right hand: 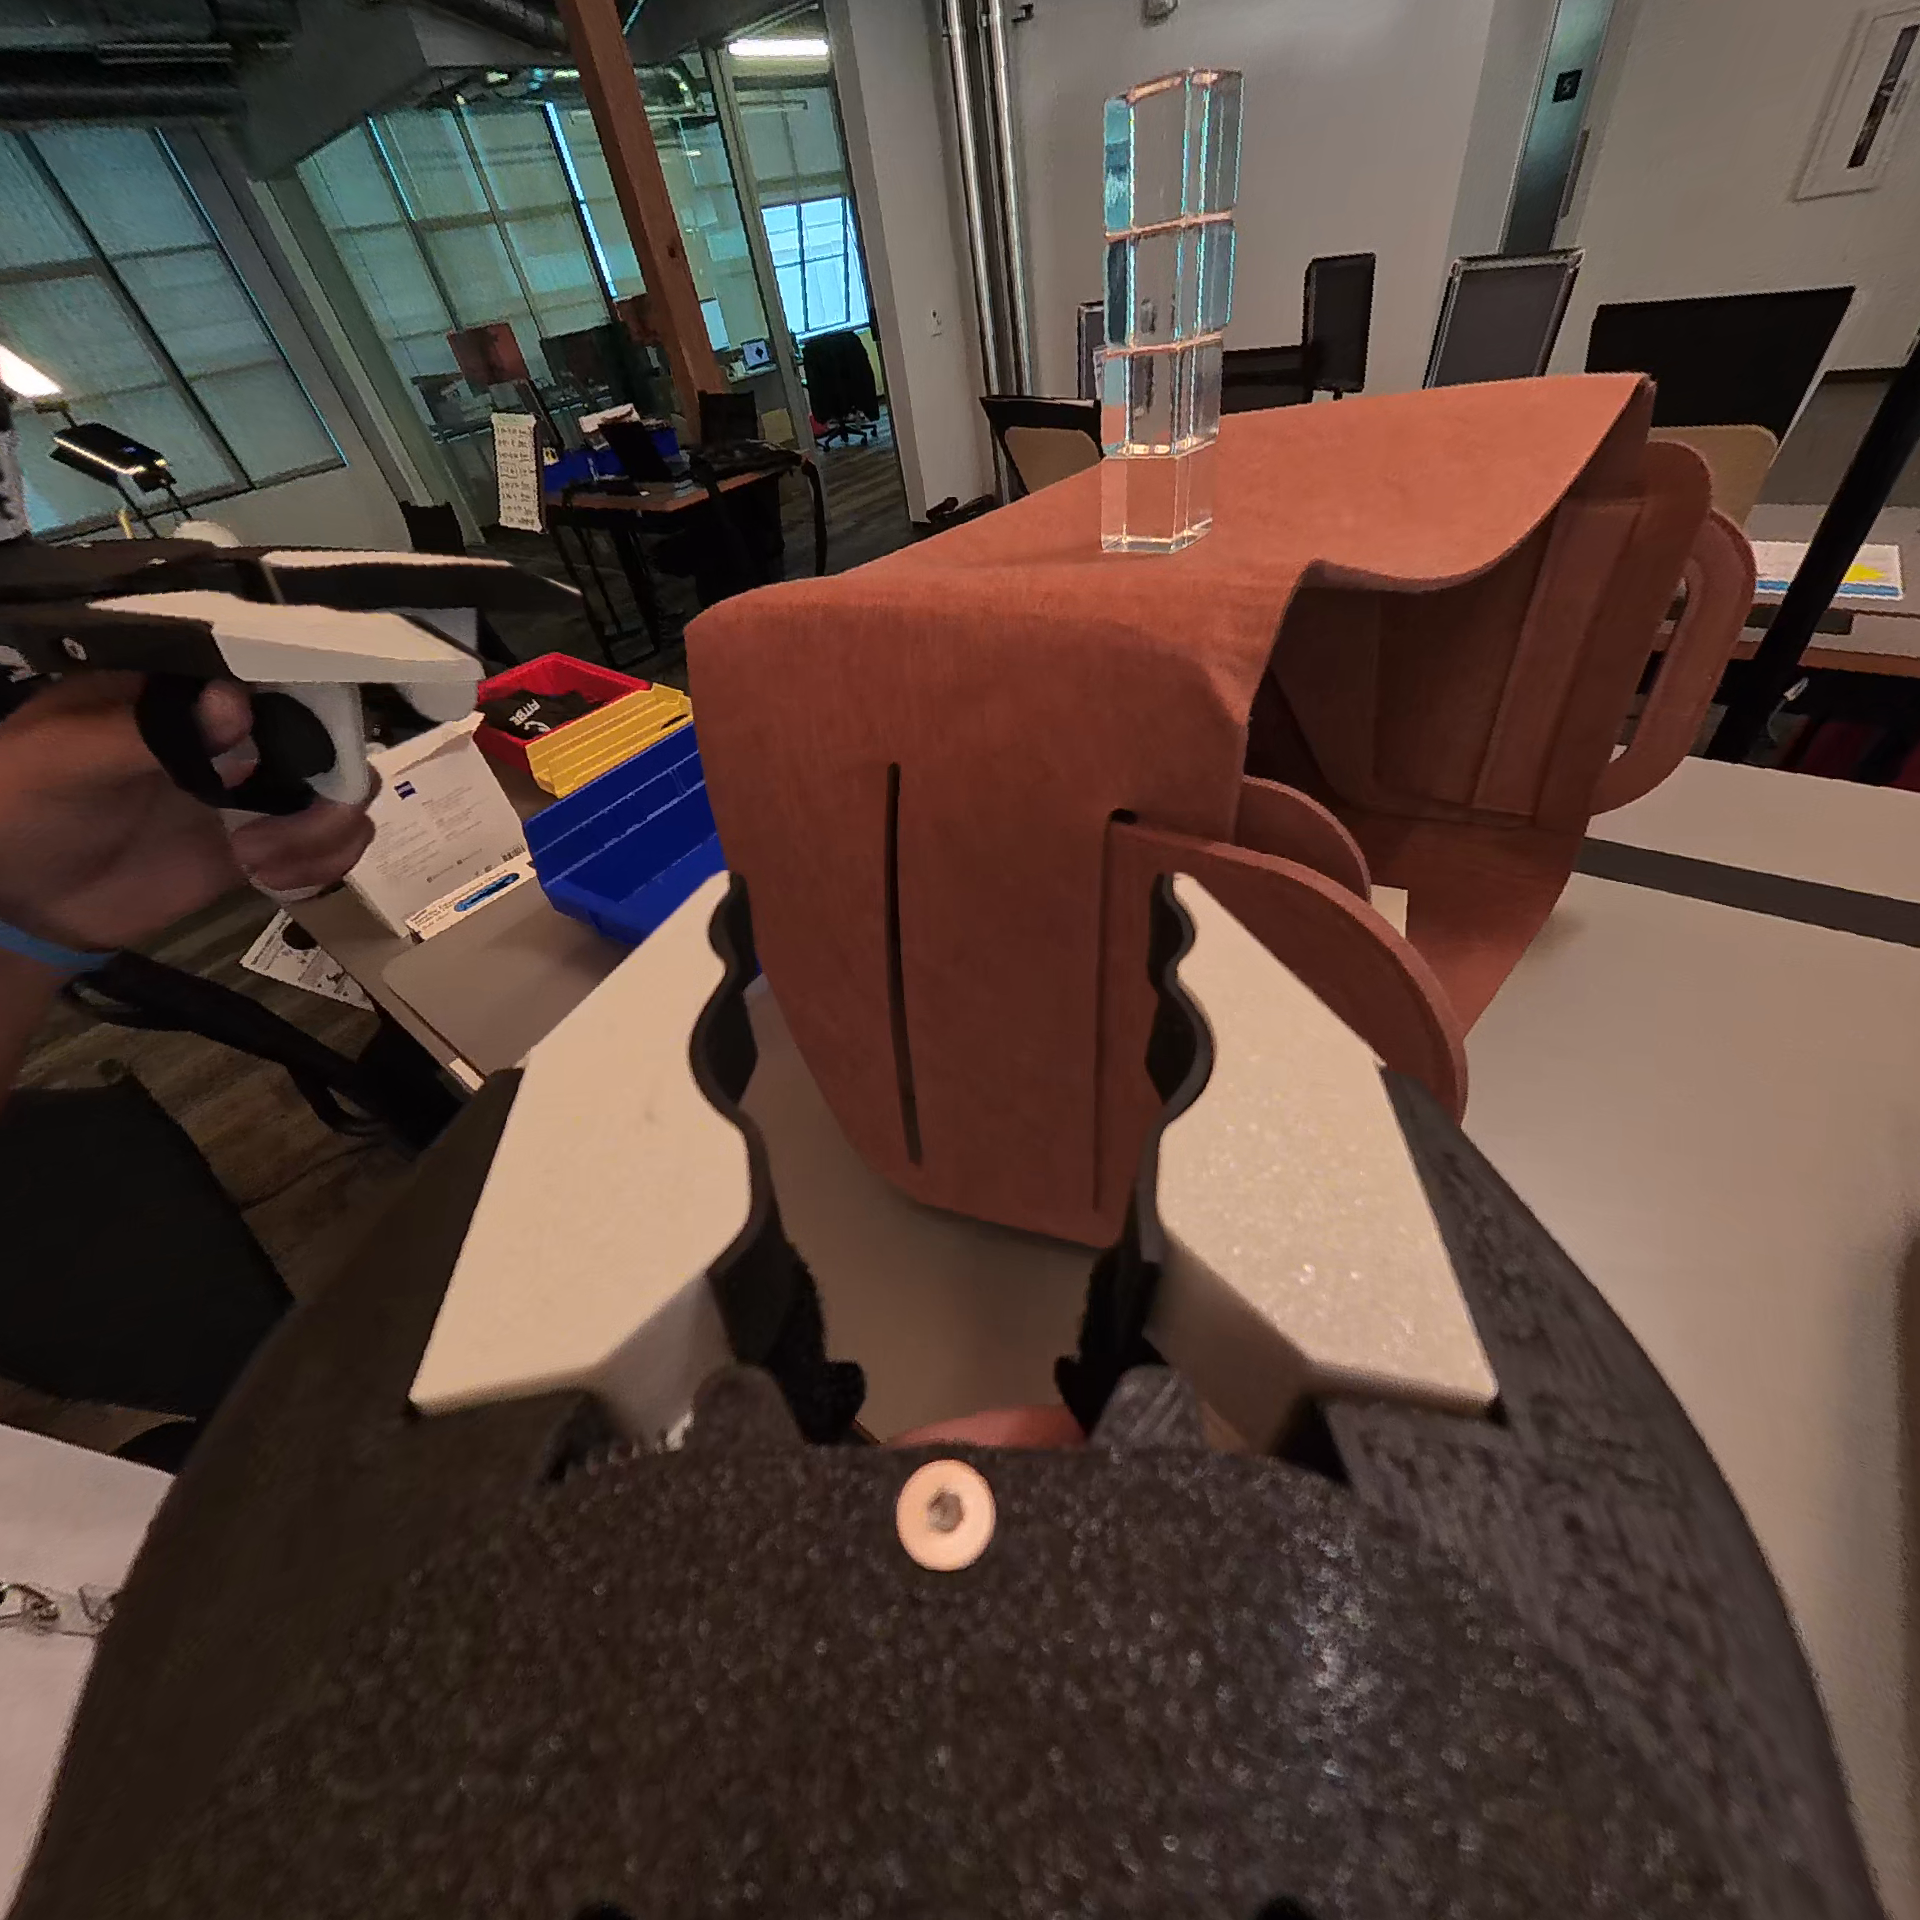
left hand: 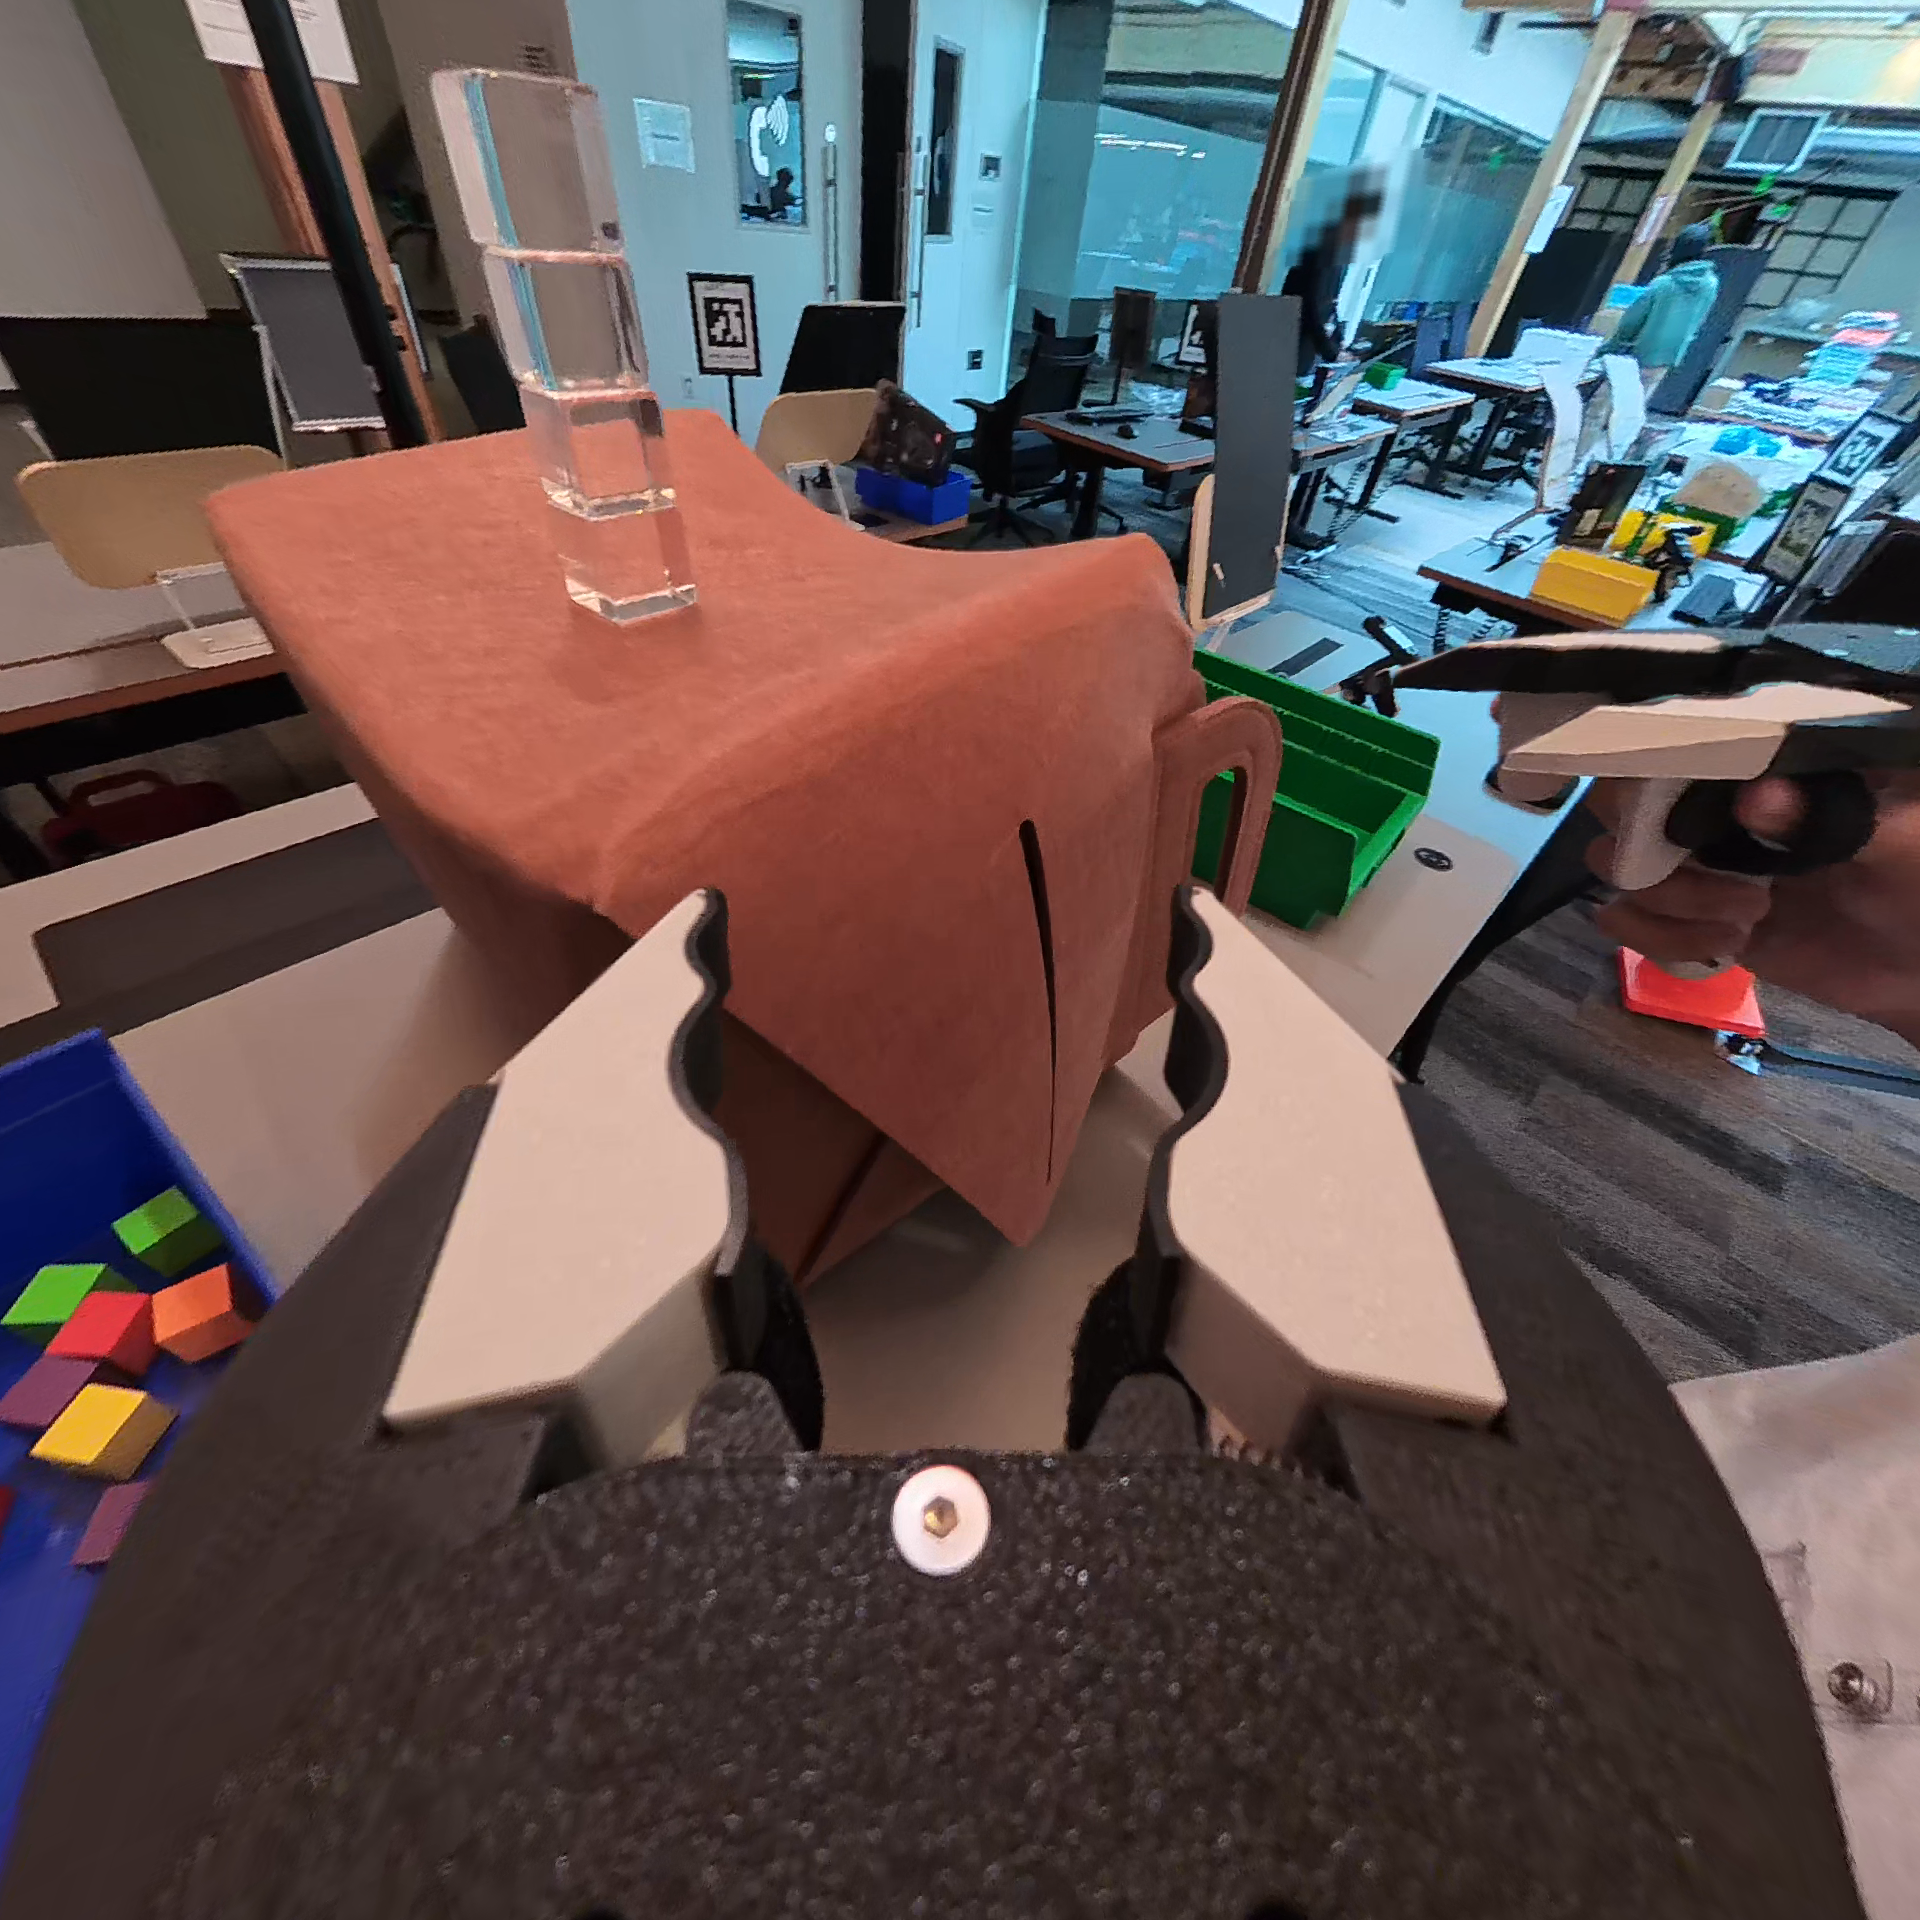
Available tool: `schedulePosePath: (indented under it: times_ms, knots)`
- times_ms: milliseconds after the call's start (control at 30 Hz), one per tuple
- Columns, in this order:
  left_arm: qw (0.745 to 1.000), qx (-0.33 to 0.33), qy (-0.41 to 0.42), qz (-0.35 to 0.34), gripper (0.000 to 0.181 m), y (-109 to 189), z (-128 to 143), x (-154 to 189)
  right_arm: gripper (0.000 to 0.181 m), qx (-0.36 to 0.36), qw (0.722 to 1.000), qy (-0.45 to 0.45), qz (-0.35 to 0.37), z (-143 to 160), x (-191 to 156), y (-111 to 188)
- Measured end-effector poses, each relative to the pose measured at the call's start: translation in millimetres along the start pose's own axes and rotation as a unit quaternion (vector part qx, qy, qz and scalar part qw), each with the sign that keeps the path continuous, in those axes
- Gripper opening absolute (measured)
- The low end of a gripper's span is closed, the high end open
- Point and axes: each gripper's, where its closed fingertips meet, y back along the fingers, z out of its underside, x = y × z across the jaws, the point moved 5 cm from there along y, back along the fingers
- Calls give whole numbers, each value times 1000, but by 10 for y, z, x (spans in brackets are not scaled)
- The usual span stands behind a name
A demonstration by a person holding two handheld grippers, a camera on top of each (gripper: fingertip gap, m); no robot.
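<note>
Blue bin: left of my left tongs, with coloured blocks in it.
My left tongs: spread, pinching nothing, tips near the brown felt bag.
Clear block tower: upright on the bag's top, beyond both tongs.
My right tongs: spread and empty; the right fingertip may touch the bag's flap.
Table: grey, under the bag.

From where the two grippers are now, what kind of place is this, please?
Probably an open office or lab workshop. Rows of desks with office chairs stand behind glass partitions, and plastic parts bins sit on the tables. Both grippers, left gripper and right gripper, face a brown felt bag.
</note>
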Motion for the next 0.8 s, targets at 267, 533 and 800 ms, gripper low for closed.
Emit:
schedulePosePath:
  times_ms: [267, 533, 800]
  knots:
    - [999, -4, -25, 21, 85, 15, -35, 35, 61, 11, 997, 60, -49, -520, 351, -260]
    - [1000, -10, -25, 10, 85, 176, 59, 135, 70, -26, 977, 105, -184, -1322, 1013, -1705]
    - [999, -26, -42, -15, 84, 361, 164, 168, 77, -48, 958, 74, -272, -1633, 1209, -2813]
